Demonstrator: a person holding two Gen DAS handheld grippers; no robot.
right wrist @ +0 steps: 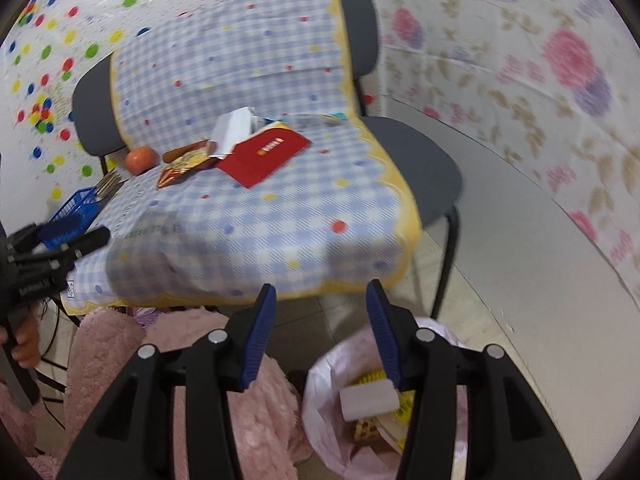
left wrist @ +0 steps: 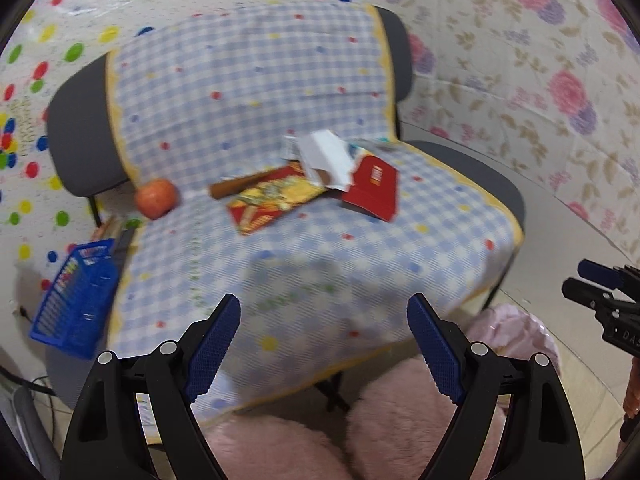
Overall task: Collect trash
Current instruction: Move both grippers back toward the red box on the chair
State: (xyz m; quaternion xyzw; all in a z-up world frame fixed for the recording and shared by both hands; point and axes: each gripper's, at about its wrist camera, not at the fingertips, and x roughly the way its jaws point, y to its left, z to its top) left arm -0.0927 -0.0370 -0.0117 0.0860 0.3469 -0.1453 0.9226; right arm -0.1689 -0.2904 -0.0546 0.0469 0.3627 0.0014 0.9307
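Observation:
Trash lies on the checked cloth (left wrist: pixel 280 264) over a chair seat: a red card packet (left wrist: pixel 374 192) (right wrist: pixel 266 154), a torn white wrapper (left wrist: pixel 328 158) (right wrist: pixel 232 128) and a red-yellow snack wrapper (left wrist: pixel 268 200) (right wrist: pixel 180 168). A pink-lined trash bin (right wrist: pixel 360 412) on the floor holds a white roll and scraps. My left gripper (left wrist: pixel 324 344) is open and empty above the seat's front edge. My right gripper (right wrist: pixel 322 336) is open and empty just above the bin. Each gripper shows at the edge of the other's view.
An orange fruit (left wrist: pixel 156 198) (right wrist: pixel 141 160) and a brown stick (left wrist: pixel 236 186) lie on the seat's left part. A blue basket (left wrist: pixel 76 296) (right wrist: pixel 74 212) with forks stands at the left edge. Pink fluffy fabric (right wrist: pixel 248 396) is below. Patterned walls stand behind.

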